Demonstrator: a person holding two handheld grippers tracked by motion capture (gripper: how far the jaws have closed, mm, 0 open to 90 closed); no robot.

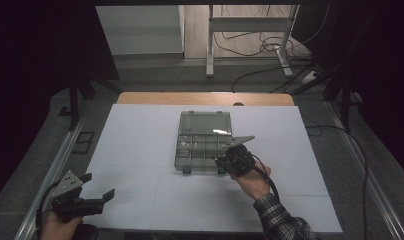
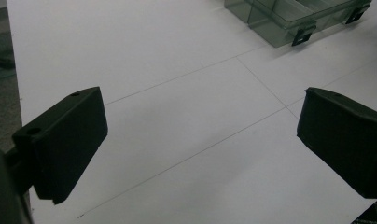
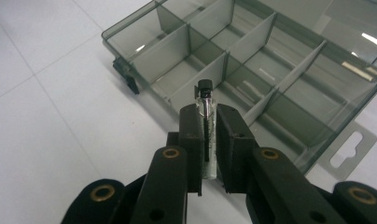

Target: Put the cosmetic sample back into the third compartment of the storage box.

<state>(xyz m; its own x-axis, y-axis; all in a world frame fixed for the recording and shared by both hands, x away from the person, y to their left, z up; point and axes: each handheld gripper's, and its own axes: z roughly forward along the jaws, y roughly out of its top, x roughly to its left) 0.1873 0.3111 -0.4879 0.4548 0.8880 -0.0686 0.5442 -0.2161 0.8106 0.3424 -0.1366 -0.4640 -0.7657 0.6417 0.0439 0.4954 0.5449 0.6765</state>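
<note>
A clear smoky plastic compartment box (image 1: 204, 141) lies open in the middle of the white table, its lid (image 1: 205, 123) laid back flat. My right gripper (image 1: 225, 159) hovers at the box's near right corner, shut on a small glass vial with a black cap (image 3: 205, 112). The vial stands upright between the jaws, its cap just over the box's near wall (image 3: 177, 95). The box's compartments (image 3: 252, 70) hold small clear items. My left gripper (image 1: 106, 198) rests at the table's near left corner, jaws wide apart with nothing between them (image 2: 200, 140).
The white table top (image 1: 140, 150) ends at a wooden strip (image 1: 205, 98) at the far side. Beyond it stand a table frame (image 1: 250, 30) and loose cables on the floor (image 1: 270, 47). A metal rail (image 1: 55, 170) runs along the left.
</note>
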